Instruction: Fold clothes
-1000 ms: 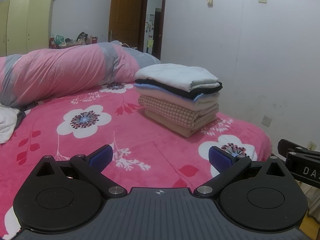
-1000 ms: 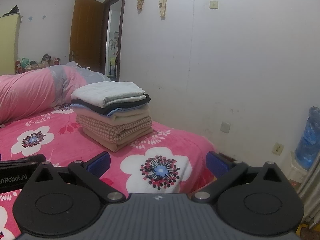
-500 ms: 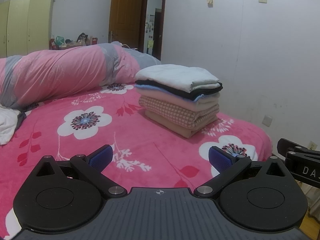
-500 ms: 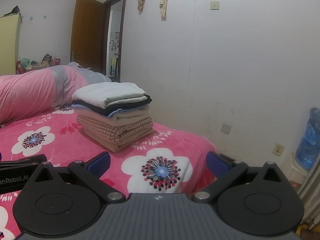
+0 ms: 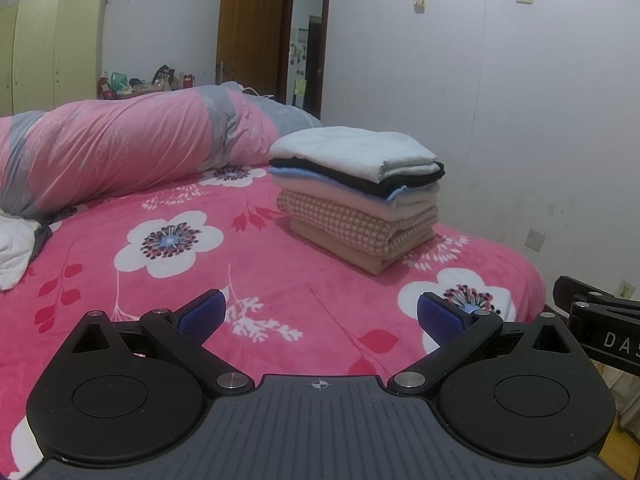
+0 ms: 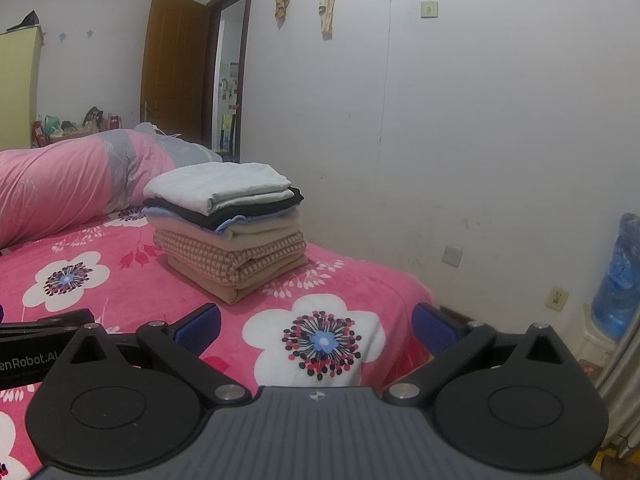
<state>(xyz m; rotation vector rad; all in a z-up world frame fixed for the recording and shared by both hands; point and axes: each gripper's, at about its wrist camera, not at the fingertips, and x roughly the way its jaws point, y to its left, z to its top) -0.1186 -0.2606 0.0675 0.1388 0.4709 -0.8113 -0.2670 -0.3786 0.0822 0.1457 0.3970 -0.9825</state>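
Both black claws, left claw (image 5: 319, 316) and right claw (image 6: 316, 322), are hovering spread and empty above the pink flowered bed (image 5: 256, 280), the neat stack of folded clothes (image 5: 356, 196) sitting near its right edge, suggesting fetching the crumpled white garment (image 5: 14, 254) next.

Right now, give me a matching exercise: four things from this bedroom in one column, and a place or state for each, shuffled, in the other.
Things:
1. stack of folded clothes
2. rolled quilt
3. water bottle
4. left gripper

Places or states:
A. open, holding nothing
B. on the floor by the wall, right of the bed
C. on the pink flowered blanket
D. along the far side of the bed

Pairs: 1-C, 2-D, 3-B, 4-A
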